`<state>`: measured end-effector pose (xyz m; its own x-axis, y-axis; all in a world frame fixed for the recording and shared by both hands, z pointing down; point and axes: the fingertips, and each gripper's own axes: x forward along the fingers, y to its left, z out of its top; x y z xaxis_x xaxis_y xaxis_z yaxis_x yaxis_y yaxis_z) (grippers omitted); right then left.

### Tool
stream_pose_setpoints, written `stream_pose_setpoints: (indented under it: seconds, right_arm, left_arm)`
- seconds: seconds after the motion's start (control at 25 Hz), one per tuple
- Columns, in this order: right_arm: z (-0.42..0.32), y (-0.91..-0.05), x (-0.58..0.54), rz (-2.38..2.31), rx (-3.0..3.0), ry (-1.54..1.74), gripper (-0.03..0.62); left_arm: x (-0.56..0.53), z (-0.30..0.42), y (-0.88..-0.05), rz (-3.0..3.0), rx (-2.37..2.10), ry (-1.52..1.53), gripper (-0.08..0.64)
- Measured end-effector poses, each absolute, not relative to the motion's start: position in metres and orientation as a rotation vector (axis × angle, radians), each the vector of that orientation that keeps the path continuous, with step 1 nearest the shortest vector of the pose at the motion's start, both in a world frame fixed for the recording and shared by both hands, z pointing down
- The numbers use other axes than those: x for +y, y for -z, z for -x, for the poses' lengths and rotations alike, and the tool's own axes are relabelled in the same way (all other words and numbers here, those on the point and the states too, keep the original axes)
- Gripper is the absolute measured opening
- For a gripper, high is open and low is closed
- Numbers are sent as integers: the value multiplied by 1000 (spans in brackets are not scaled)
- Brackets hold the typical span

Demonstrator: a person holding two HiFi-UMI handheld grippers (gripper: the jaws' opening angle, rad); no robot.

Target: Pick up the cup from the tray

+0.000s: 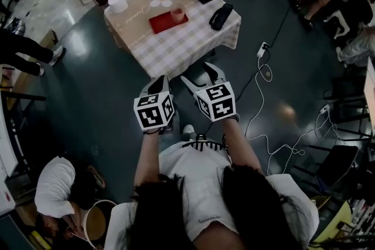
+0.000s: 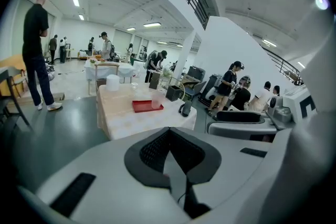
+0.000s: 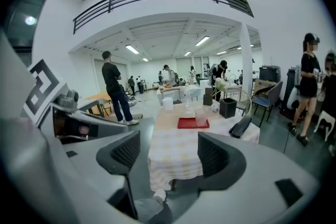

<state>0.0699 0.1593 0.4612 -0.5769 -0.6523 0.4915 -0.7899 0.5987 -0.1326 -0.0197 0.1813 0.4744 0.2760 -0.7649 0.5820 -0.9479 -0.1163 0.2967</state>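
Red tray [image 1: 166, 24] sits on the checked table [image 1: 176, 51], well apart from both grippers, the pinkish cup [image 1: 177, 13] upright on it. Left gripper [image 1: 159, 84] has its jaws pressed together; right gripper [image 1: 202, 75] holds its 2 jaws wide, empty. Likely risks: a light cup tips or buckles under an off-centre or hard squeeze, and the floor cable [image 1: 262, 93] could catch a foot.

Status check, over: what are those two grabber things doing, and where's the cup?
Left hand-held gripper shut, right hand-held gripper open, both empty. Cup upright on red tray, untouched. Nothing blocking.
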Motion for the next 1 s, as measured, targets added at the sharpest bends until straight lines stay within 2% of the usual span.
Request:
stream_pose_setpoints:
  seconds: [0.16, 0.6, 1.0]
  right_arm:
    - [-64, -465, 140, -1158, -2419, -459, 344]
    - [-47, -490, 70, -1197, -2359, -620, 345]
    - [-22, -497, 5, -1222, -2302, -608, 345]
  left_arm:
    - [158, 22, -481, -1943, -1521, -393, 3]
    - [73, 44, -487, -1961, -1477, -418, 5]
    - [10, 76, -496, -1970, -1444, -433, 4]
